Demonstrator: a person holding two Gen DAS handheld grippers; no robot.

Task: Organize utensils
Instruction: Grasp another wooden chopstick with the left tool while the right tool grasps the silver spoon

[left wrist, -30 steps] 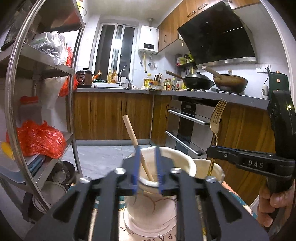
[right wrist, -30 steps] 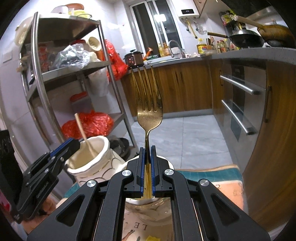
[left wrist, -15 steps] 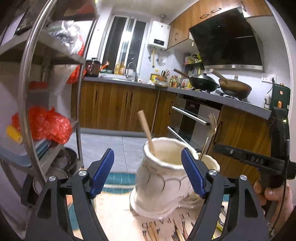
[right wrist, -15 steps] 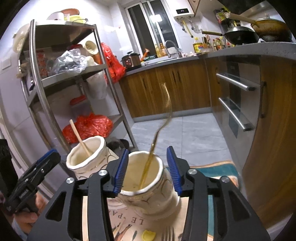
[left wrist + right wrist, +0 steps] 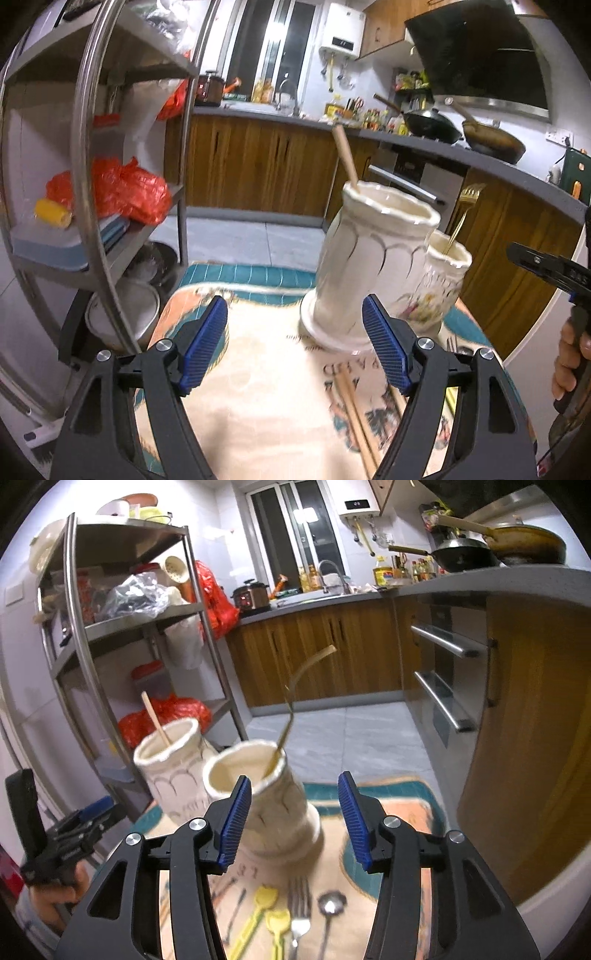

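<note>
On the mat (image 5: 402, 812), both grippers are empty: left gripper (image 5: 295, 343) wide open, right gripper (image 5: 291, 816) about half open, its jaws just been opening, nothing between them. Chopstick (image 5: 345, 158) sits in the tall jar (image 5: 373, 258), fork (image 5: 291, 701) in the short jar (image 5: 258, 797). We should come in low for the next piece, a steel fork (image 5: 299, 904) or spoon (image 5: 330, 908) (grab mid-handle, clear of the neighbours). Mat lettering is blurred; "LE" and "PA" are our best guess.

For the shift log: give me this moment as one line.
left gripper: open, empty | right gripper: open, empty | chopstick: in taller jar | gold fork: in shorter jar
</note>
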